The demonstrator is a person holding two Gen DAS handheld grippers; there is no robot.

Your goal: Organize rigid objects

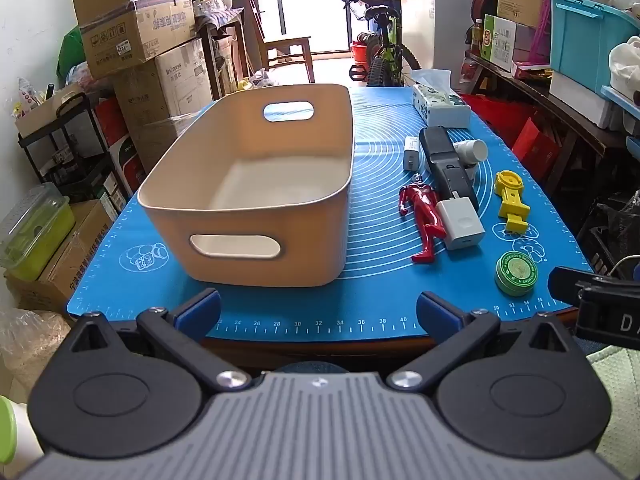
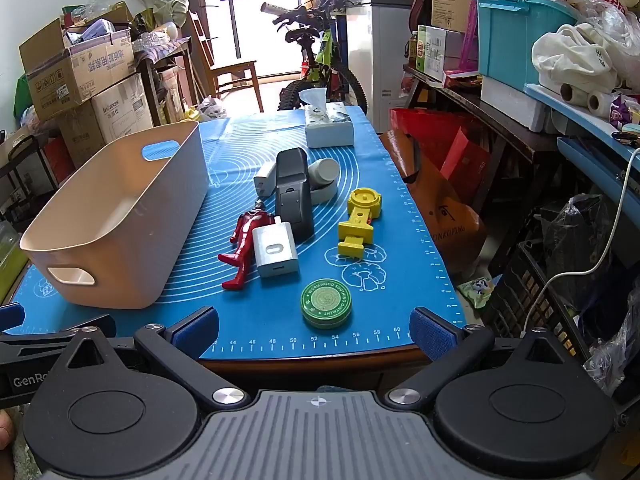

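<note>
Blue mat (image 1: 360, 304) covers table. Big cream plastic bin (image 1: 256, 184) sits on mat's left part, ahead of left gripper (image 1: 318, 312), jaws wide apart, holding nothing. Red toy figure (image 2: 246, 246), white square charger (image 2: 276, 254), yellow plastic toy (image 2: 358, 222), round green tin (image 2: 327, 304) lie beside bin. Tin sits just ahead of right gripper (image 2: 314, 330), jaws wide apart, holding nothing.

bin (image 1: 248, 200) left on mat (image 1: 372, 308) | figurine (image 1: 424, 220), charger (image 1: 460, 224), tin (image 1: 517, 274) right

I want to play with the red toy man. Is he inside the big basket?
No, the red toy man lies on the blue mat beside the basket, which looks empty.
</note>
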